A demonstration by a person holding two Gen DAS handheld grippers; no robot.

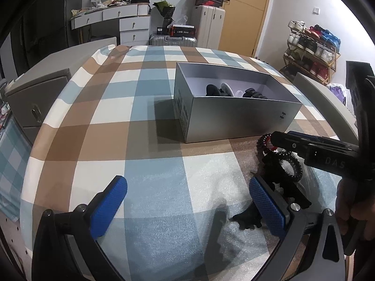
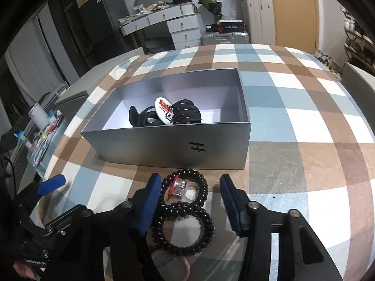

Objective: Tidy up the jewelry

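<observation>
An open silver box (image 2: 164, 145) stands on the checked tablecloth; inside lie black hair ties (image 2: 187, 112) and a round white badge (image 2: 164, 110). In front of it two black bead bracelets (image 2: 185, 248) lie overlapping, with a red and clear piece (image 2: 178, 187) inside the farther ring. My right gripper (image 2: 191, 187) straddles that ring, open: the left pad touches the beads, the right pad stands apart. My left gripper (image 1: 187, 206) is wide open over bare cloth. A black claw clip (image 1: 248, 217) lies beside its right finger. A red bead bracelet (image 1: 263, 140) shows under the right gripper (image 1: 279, 138).
A thin translucent foam sheet (image 1: 211, 187) lies under the loose jewelry. The checked tablecloth (image 1: 105, 128) drops off at the table's left edge, where a grey cabinet (image 1: 35, 98) stands. A grey chair back (image 1: 323, 98) rises at the right. A hand (image 1: 356, 213) holds the right gripper.
</observation>
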